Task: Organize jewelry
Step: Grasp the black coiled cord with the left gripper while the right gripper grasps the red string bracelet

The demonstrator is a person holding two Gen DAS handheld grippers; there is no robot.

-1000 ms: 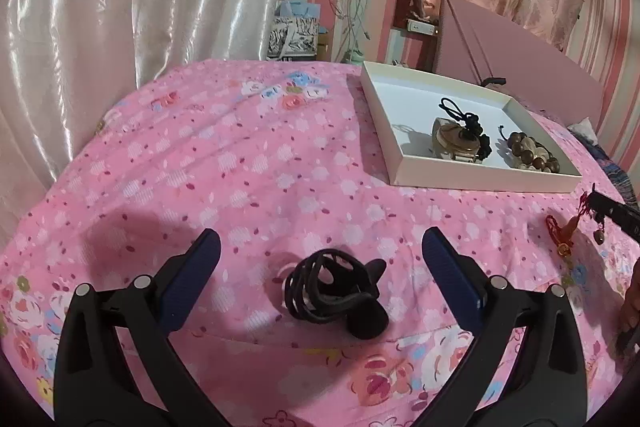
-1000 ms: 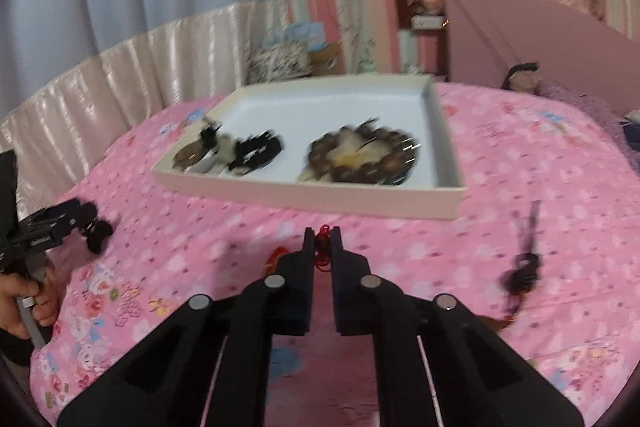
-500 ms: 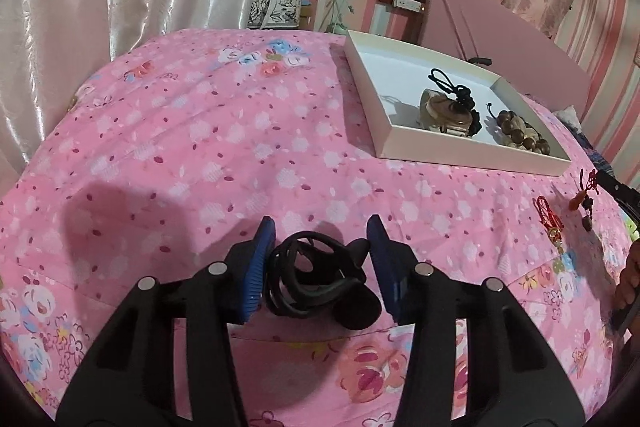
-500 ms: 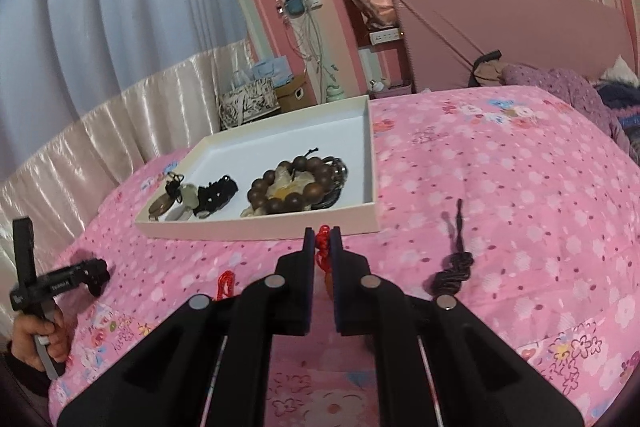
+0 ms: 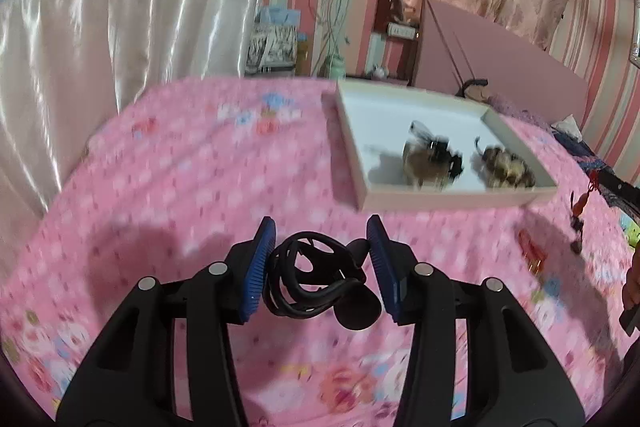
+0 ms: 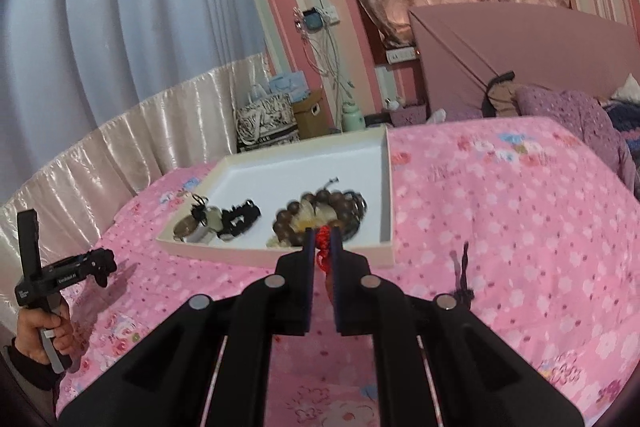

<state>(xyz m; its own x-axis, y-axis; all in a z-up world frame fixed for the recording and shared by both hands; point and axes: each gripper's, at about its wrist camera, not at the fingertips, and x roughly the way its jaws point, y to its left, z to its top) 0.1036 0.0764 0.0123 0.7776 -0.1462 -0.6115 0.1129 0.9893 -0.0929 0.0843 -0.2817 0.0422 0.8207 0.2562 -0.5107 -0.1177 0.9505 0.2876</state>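
Note:
My left gripper (image 5: pixel 321 227) is shut on a black cord necklace with a dark round pendant (image 5: pixel 316 279) and holds it above the pink bedspread. My right gripper (image 6: pixel 322 237) is shut on a red knotted charm (image 6: pixel 323 247), lifted in front of the white tray (image 6: pixel 352 251). The tray (image 5: pixel 348 163) holds a stone pendant on black cord (image 6: pixel 200 223) and a brown bead bracelet (image 6: pixel 316 213). The red charm hangs at the right edge of the left wrist view (image 5: pixel 580 207). My left gripper also shows in the right wrist view (image 6: pixel 102 263).
A black cord piece (image 6: pixel 464 275) lies on the bedspread right of my right gripper. A red item (image 5: pixel 532 255) lies on the bedspread by the tray. A pink headboard (image 6: pixel 520 55) and purple pillow (image 6: pixel 572 119) stand behind. Curtains and bags are at the back.
My left gripper closed on the black necklace and lifted it off the bedspread. My right gripper rose with the red charm toward the tray.

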